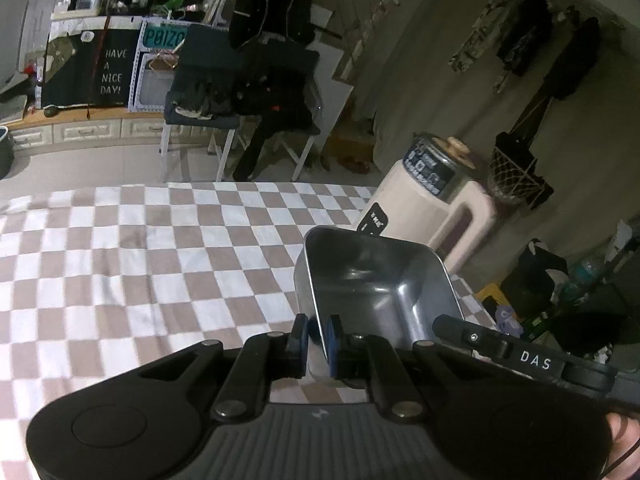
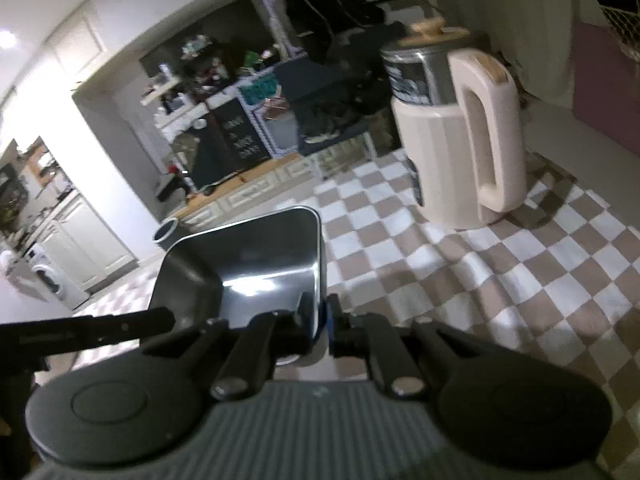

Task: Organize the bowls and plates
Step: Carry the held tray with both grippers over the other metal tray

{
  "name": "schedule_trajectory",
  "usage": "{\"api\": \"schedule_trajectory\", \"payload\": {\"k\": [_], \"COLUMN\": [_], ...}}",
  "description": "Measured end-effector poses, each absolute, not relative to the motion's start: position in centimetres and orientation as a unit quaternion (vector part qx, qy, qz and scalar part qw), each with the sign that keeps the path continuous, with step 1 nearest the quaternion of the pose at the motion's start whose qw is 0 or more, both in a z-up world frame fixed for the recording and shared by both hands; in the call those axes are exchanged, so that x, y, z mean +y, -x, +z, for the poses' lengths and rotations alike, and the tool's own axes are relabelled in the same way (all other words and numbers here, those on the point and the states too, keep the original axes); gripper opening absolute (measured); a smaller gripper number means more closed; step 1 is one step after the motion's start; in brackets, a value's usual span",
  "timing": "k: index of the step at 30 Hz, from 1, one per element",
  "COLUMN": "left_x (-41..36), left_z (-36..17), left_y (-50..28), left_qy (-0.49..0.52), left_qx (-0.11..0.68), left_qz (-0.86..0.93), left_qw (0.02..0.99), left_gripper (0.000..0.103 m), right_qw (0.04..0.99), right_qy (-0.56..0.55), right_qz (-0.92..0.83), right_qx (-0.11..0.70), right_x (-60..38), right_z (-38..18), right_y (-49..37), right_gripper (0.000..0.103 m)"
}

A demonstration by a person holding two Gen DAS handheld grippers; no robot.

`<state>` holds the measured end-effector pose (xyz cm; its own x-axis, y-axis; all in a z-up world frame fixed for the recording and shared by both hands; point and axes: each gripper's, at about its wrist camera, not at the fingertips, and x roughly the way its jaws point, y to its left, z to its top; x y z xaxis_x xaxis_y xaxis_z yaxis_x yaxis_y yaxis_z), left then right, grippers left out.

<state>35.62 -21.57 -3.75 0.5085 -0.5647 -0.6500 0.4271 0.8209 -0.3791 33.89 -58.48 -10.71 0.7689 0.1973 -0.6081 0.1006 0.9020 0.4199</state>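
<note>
Checkered cloth (image 2: 500, 280) bears cream jug (image 2: 460, 140) beside held steel tray (image 2: 256, 264).

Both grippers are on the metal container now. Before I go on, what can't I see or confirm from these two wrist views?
- Underside of the metal container: hidden in both views by its own walls and the left gripper and right gripper.
- Other plates and bowls: none in either frame.
- Label on the jar atop the cream appliance: too small in the left view, blurred in the right.
- Checkered cloth near edge: hidden by gripper bodies.
</note>
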Motion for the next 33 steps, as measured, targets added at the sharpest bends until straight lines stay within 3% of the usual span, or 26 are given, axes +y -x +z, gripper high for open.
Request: {"api": "schedule_trajectory", "payload": {"k": [16, 33], "left_x": [-18.7, -18.6], "left_z": [-6.1, -10.5], "left_y": [-25.2, -24.9], "left_qy": [0.025, 0.007], "left_qx": [0.449, 0.490], "left_qz": [-0.292, -0.267], "left_qw": [0.844, 0.830], "left_gripper": [0.010, 0.010], "right_qw": [0.911, 0.903], "right_qy": [-0.158, -0.079], "right_qz": [0.051, 0.047], "right_qx": [0.377, 0.419], "right_x": [-55.2, -51.0], "right_z": [-9.7, -10.6], "right_y": [-26.3, -25.1], "right_gripper": [0.010, 0.015]}}
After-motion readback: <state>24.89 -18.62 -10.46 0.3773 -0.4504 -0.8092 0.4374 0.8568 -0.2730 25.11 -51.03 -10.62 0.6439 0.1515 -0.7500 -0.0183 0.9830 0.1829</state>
